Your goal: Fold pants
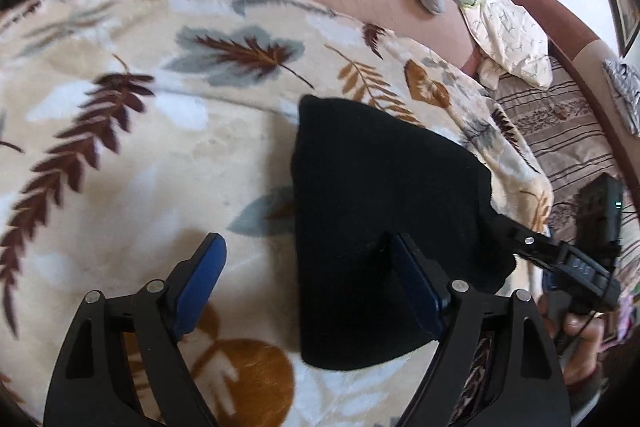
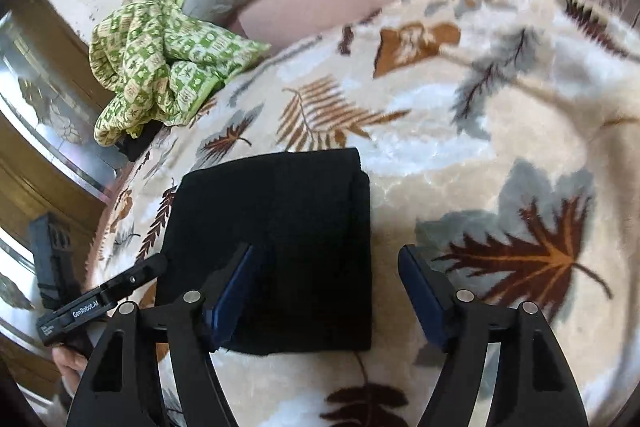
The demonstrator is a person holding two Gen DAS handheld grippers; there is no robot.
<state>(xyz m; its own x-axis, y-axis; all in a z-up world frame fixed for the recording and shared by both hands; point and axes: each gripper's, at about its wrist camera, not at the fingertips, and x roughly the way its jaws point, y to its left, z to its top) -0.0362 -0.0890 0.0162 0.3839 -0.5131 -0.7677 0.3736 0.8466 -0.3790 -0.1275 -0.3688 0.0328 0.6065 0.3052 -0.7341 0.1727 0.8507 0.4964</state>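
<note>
L tongs (image 1: 308, 267) spread wide, nothing pinched; R tongs (image 2: 326, 279) also spread, empty. Black folded pants (image 2: 276, 247) lie flat under both, on leaf-print blanket (image 2: 460, 131) on the bed. Green patterned cloth (image 2: 160, 67) bunched at blanket's edge.

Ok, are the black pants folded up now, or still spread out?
Folded. The black pants lie as a compact, squared block on the leaf-print blanket, with layered edges showing at the far corner and no legs trailing out.
</note>
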